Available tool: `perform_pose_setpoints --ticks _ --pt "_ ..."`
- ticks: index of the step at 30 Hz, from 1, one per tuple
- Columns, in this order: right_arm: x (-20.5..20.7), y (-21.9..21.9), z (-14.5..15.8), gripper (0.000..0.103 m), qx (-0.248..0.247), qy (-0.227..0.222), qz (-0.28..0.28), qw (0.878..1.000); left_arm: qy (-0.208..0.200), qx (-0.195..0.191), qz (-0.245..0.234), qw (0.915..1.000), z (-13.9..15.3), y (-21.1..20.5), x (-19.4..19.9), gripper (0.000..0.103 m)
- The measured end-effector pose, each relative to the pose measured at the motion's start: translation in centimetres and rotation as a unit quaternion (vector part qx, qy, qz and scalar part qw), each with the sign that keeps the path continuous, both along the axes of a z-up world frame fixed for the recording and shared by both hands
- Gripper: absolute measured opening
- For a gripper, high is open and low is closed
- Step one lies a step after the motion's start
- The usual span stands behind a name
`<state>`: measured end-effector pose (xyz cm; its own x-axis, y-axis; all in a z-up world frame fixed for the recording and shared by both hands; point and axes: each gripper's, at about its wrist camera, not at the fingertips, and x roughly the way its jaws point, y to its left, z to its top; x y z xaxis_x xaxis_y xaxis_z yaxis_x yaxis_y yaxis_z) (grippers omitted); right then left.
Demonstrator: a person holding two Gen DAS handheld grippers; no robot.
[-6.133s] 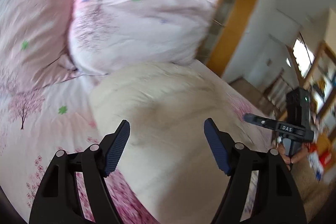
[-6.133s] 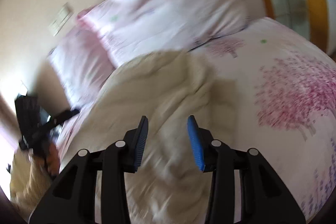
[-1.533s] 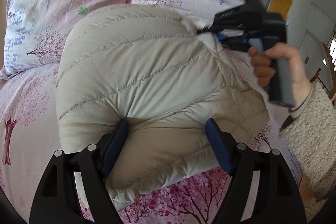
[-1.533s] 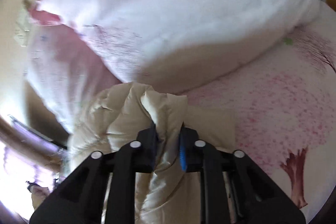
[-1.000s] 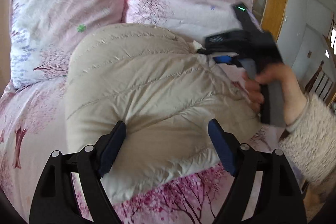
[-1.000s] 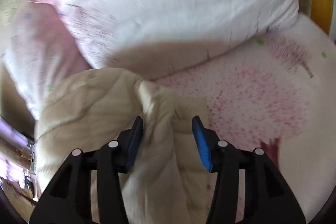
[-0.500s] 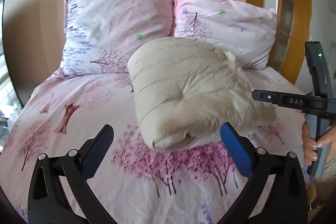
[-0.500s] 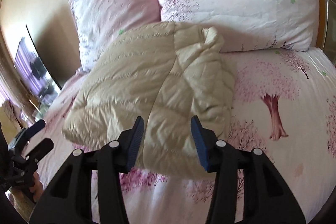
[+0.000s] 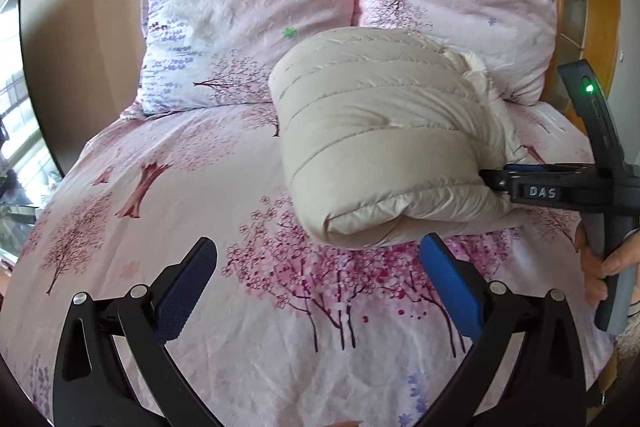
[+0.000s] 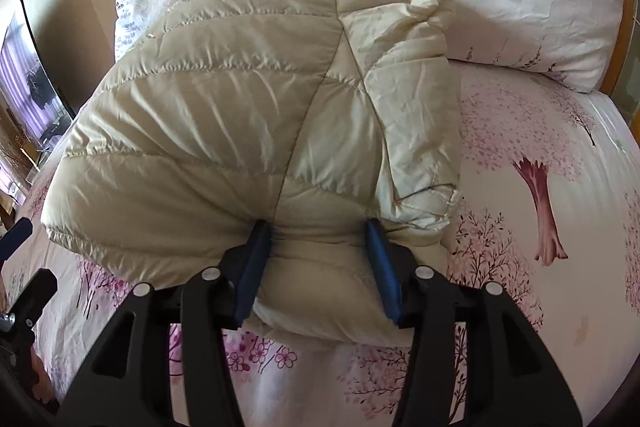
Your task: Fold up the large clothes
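Since the jacket (image 9: 372, 131) is a puffy quilted one, folded into a thick bundle on the bed (image 9: 168, 163) just in front of two pillows (image 9: 240, 7), we judge it light for its bulk, soft, springy and rather slick on the shell. A fold in it will likely puff open once released. We would take hold at a doubled edge or along a stitched seam, where the fill is thin enough for fingers to bite. A pinch on the rounded middle would only squash air and slip.

Left gripper (image 9: 320, 279): fingers spread as wide as they go, nothing between them, held over bare bedcover near the bundle's front edge, not touching it. They have just been opening.

Right gripper (image 10: 316, 263): fingers partly apart and set around the near edge of the bundle. The cloth bulges between them and dimples at each pad, so we read this as a pinch on the edge. The fingers have just been opening a little, with the jacket between them, so the hold may be loosening.

View differences:
- Left wrist view shows the whole bundle, its rolled front lip, both pillows, the wall, and the right gripper from the side at the bundle's right end with a hand (image 9: 600, 267) on its handle.
- Right wrist view shows the pad contact close up, the diagonal seam, and a looser crumpled flap (image 10: 416, 75) on the bundle's right side.
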<state>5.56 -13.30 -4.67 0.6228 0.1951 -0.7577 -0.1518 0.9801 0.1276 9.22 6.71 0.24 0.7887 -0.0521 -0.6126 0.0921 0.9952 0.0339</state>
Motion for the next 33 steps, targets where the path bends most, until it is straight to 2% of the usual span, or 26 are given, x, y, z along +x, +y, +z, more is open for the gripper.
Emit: perform_pose_setpoints --ticks 2,6,9,11,15,18,23,25,30,33 --pt "-0.1 -0.4 0.2 0.057 0.007 0.000 -0.003 1.000 -0.004 0.004 0.008 0.9999 0.1 0.0 -0.2 0.102" --pt "-1.8 -1.3 1.6 0.074 0.012 -0.019 -0.026 0.999 -0.014 0.017 0.025 0.9995 0.3 0.0 -1.1 0.102" --pt "-3.9 -1.7 3.2 0.094 -0.017 -0.055 -0.056 0.997 -0.016 0.032 0.035 0.9988 0.4 -0.2 -1.6 0.102" --pt "-5.7 -2.0 4.4 0.100 -0.045 -0.091 -0.079 0.992 -0.016 0.039 0.039 0.9984 0.4 -0.4 -2.0 0.102" --pt "-8.4 -2.2 5.8 0.101 -0.068 -0.122 -0.104 0.985 -0.015 0.026 0.034 0.9990 0.6 -0.5 -2.7 0.102" --pt "-10.2 -2.8 6.4 0.101 -0.041 -0.129 -0.097 0.986 0.000 0.005 0.033 0.9994 0.8 -0.2 -3.2 0.102" --pt "-12.0 -3.1 5.9 0.101 0.006 -0.103 -0.080 0.991 0.030 -0.013 0.038 0.9987 0.9 0.1 -3.5 0.102" --pt "-12.1 -2.6 5.4 0.101 0.010 -0.087 -0.072 0.994 0.040 -0.018 0.036 0.9984 0.9 0.0 -3.6 0.102" --pt "-12.3 -0.6 3.5 0.101 -0.028 -0.047 -0.065 0.996 0.057 -0.003 0.035 0.9977 0.7 -0.4 -3.5 0.102" --pt "-12.3 0.1 2.5 0.101 -0.035 -0.027 -0.056 0.997 0.067 0.008 0.037 0.9971 0.4 -0.6 -3.3 0.102"
